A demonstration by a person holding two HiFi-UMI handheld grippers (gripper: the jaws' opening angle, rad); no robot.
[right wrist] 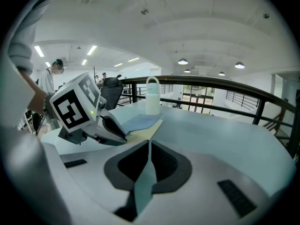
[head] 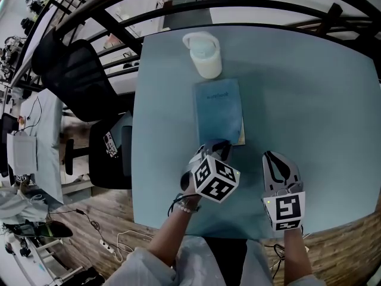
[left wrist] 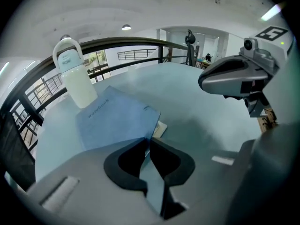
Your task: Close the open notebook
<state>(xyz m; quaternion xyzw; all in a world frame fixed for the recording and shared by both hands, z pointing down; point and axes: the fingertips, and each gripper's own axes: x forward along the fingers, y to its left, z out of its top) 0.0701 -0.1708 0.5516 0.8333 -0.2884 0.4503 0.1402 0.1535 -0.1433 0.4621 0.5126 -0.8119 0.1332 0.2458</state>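
The blue notebook (head: 218, 109) lies mid-table, its cover down over the pages. A strip of cream pages (left wrist: 159, 128) shows at its near right corner, where the cover stands slightly raised. My left gripper (head: 219, 143) is shut, tips at the cover's near edge; in the left gripper view the closed left gripper (left wrist: 147, 142) meets the notebook (left wrist: 117, 118) there. I cannot tell whether the tips pinch the cover or just rest on it. My right gripper (head: 275, 157) hovers to the right of the notebook, shut and empty, as the right gripper view shows (right wrist: 149, 144).
A white bottle with a handle (head: 203, 55) stands just beyond the notebook's far edge. The light blue table (head: 309, 100) ends in a railing at the back. A black office chair (head: 77, 76) stands off the table's left side.
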